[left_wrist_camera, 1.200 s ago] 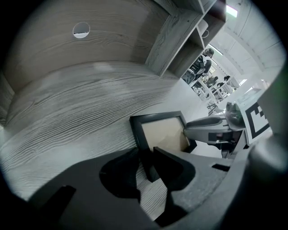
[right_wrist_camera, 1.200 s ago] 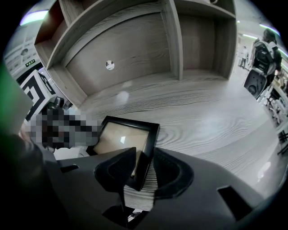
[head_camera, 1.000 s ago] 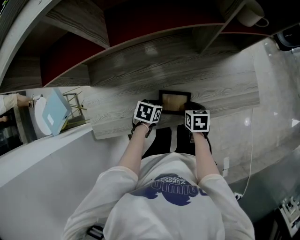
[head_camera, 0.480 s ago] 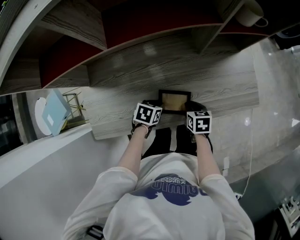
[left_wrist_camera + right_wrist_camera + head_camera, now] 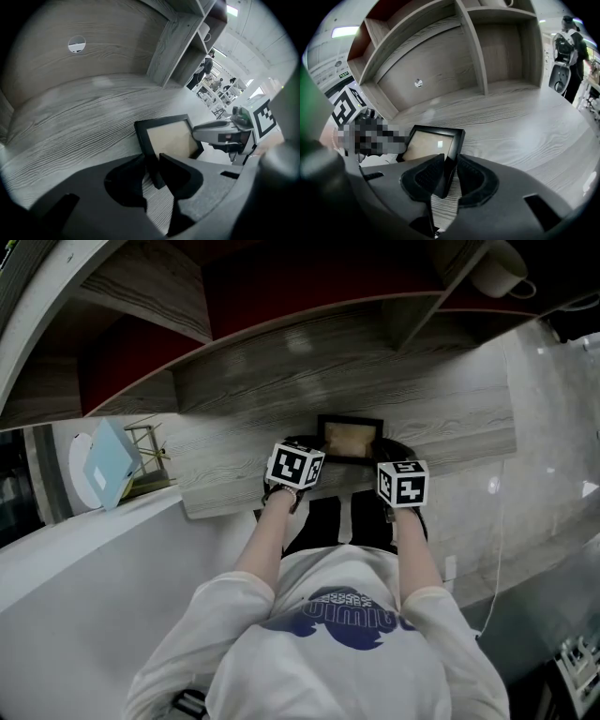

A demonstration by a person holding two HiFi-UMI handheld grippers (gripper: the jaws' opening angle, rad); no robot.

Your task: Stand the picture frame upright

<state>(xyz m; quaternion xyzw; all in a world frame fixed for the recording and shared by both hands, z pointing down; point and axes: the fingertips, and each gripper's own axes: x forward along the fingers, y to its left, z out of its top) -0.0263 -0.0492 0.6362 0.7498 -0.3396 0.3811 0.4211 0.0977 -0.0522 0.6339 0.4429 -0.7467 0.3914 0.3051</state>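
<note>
The picture frame [image 5: 350, 438] is black with a tan panel and sits near the front edge of the grey wooden desk [image 5: 244, 456]. My left gripper [image 5: 313, 454] is shut on its left edge, and the black rail runs between the pads in the left gripper view [image 5: 152, 169]. My right gripper [image 5: 383, 457] is shut on the frame's right edge [image 5: 449, 174]. In both gripper views the frame [image 5: 168, 138] [image 5: 432, 142] tilts with its far edge raised off the desk. The right gripper [image 5: 224, 136] shows across the frame from the left one.
Wooden shelf compartments [image 5: 501, 42] rise behind the desk, and the back panel has a round cable hole [image 5: 76, 44]. A white cup [image 5: 502, 268] stands on a shelf at the upper right. A pale blue board and a wire rack [image 5: 112, 470] are off the desk's left end.
The right gripper has shifted slightly right and toward me. The frame has edged a little farther from me. Both grips stay as they were.
</note>
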